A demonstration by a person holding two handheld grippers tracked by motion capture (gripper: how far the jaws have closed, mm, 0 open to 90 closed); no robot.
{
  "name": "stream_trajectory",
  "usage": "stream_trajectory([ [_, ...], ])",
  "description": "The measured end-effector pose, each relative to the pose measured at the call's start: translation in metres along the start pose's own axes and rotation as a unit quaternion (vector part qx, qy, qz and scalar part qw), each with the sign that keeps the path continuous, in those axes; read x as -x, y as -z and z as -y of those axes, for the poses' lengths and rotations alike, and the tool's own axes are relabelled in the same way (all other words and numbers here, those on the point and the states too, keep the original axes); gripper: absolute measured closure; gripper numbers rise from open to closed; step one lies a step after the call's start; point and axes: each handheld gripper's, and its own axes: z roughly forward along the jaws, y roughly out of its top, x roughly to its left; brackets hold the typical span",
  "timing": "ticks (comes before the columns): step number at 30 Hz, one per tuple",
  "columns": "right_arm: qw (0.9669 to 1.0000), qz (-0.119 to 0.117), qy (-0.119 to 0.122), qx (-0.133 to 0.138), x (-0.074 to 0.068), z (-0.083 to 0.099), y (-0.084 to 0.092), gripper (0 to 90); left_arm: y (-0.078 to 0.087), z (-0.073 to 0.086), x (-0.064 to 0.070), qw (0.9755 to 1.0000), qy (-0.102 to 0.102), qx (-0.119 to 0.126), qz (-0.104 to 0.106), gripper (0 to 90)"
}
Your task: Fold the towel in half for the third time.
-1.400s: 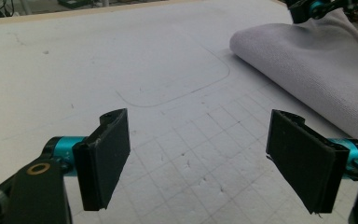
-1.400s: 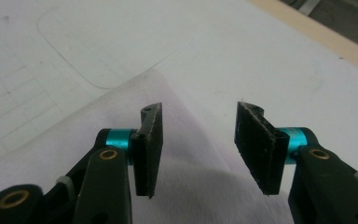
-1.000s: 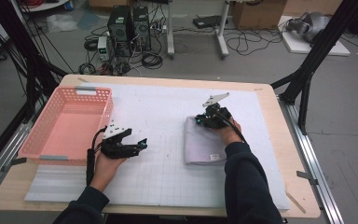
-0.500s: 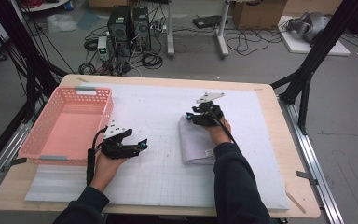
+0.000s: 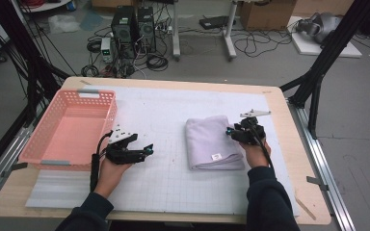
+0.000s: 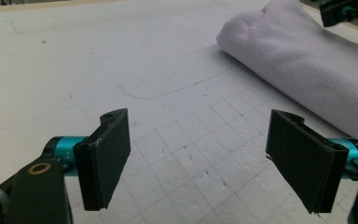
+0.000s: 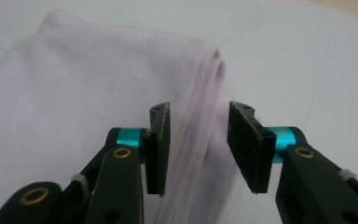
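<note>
High view: folded lilac towel point(image 5: 213, 143) lies right of centre on the worktop point(image 5: 173, 86), pink basket point(image 5: 70, 127) at the left edge. Right tongs point(image 5: 231, 131) sit at the towel's right edge; left tongs point(image 5: 147, 150) rest on the mat, well apart. Left gripper view: left tongs point(image 6: 198, 158) wide, nothing between. Right gripper view: right tongs point(image 7: 199, 147) just opened, partway, straddling the towel's point(image 7: 74, 93) folded edge without pressing it.

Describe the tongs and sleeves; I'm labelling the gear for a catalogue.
Both the left tongs and right tongs are black, with flat rectangular black pads on teal collars and brass-coloured rivets. A black cable trails from the left. Sleeves are dark.
</note>
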Motion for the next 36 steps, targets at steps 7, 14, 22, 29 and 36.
stream_trajectory([
  [7, 0.9989, -0.043, -0.006, -0.019, -0.007, 0.025, 0.005, 82.8, -0.001, 0.0, 0.002, 1.0, -0.005, -0.003, 0.0, 22.3],
  [14, 0.9996, 0.002, 0.004, -0.028, -0.012, 0.031, 0.045, 85.3, -0.001, 0.0, 0.002, 1.0, -0.003, -0.003, -0.002, 22.3],
  [22, 0.998, -0.017, 0.008, 0.06, 0.001, 0.021, 0.039, 55.2, -0.002, 0.0, 0.003, 1.0, -0.003, -0.004, -0.003, 22.3],
  [29, 0.9977, -0.011, 0.005, 0.067, 0.021, -0.012, 0.003, 55.4, -0.003, 0.0, 0.003, 1.0, -0.005, -0.004, 0.0, 22.4],
  [36, 0.9976, -0.061, 0.006, 0.033, 0.021, -0.027, -0.04, 54.4, -0.003, 0.0, 0.001, 1.0, -0.001, -0.003, 0.0, 22.5],
])
